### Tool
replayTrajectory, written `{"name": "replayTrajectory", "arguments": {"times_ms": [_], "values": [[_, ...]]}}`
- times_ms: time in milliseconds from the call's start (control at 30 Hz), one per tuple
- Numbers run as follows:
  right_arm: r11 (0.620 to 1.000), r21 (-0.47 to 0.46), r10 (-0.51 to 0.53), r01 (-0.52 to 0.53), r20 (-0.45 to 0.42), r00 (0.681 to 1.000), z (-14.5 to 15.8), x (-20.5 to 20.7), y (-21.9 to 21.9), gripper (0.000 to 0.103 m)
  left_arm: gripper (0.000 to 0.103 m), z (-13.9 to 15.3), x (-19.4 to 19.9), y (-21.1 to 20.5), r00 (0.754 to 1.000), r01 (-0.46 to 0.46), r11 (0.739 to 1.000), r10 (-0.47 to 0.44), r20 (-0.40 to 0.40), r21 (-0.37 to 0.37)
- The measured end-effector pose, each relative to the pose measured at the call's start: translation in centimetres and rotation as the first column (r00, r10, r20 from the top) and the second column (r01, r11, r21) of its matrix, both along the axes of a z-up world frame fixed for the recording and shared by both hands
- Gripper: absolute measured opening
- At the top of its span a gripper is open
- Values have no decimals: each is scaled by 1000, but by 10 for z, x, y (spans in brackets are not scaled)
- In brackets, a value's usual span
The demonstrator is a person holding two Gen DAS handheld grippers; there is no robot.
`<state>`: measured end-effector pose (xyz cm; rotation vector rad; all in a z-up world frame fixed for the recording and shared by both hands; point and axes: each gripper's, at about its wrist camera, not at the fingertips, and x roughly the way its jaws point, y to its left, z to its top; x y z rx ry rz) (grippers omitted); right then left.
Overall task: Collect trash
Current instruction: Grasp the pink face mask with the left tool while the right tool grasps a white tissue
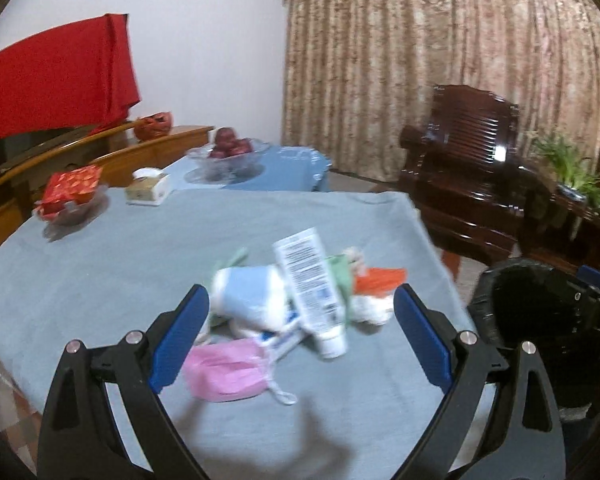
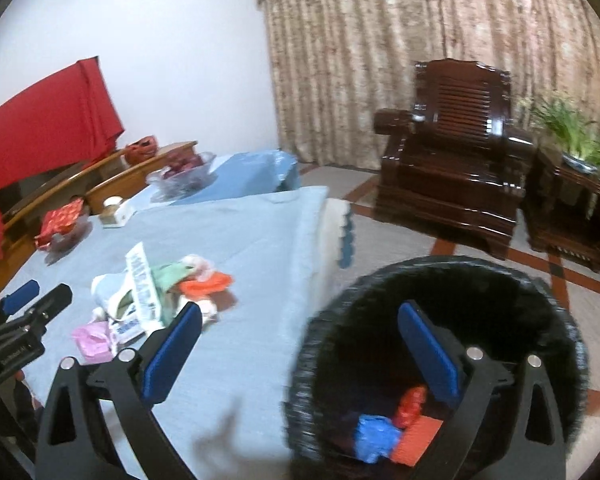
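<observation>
Nearest, the left gripper (image 1: 300, 312) hovers with its jaws spread wide and empty above the pile of litter (image 1: 300, 300) on the blue-grey cloth-covered worktop (image 1: 120, 280). The right gripper (image 2: 300, 332) is likewise released, one blue pad over the black-lined round trash bin (image 2: 560, 320) beside the worktop's edge. Some trash is already in: a crumpled blue piece (image 2: 374, 436) and red-orange scraps (image 2: 412, 404) lie at the bin's bottom. Most seems left to do. Heaped together are a pink face mask (image 1: 224, 372), a white squeeze tube (image 1: 312, 292) leaning across a pale blue mask (image 1: 252, 292), and orange wrapping (image 1: 380, 278) further back.
</observation>
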<state>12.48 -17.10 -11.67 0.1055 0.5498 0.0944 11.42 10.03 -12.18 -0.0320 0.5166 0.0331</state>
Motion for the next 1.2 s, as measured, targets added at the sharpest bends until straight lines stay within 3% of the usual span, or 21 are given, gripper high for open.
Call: {"name": "replayTrajectory", "arguments": {"times_ms": [333, 833, 1000, 1200], "values": [[993, -10, 117, -117, -31, 993, -20, 31, 67, 87, 91, -37, 4, 47, 991, -101, 995, 99, -85, -18], [990, -31, 135, -141, -153, 979, -75, 70, 93, 75, 85, -88, 31, 60, 967, -138, 990, 128, -219, -33], [986, -30, 156, -164, -189, 970, -85, 86, 102, 70, 76, -96, 43, 63, 959, -143, 989, 127, -252, -45], [980, -27, 185, -195, -221, 958, -94, 99, 114, 61, 56, -105, 51, 66, 951, -135, 988, 110, -289, -70]]}}
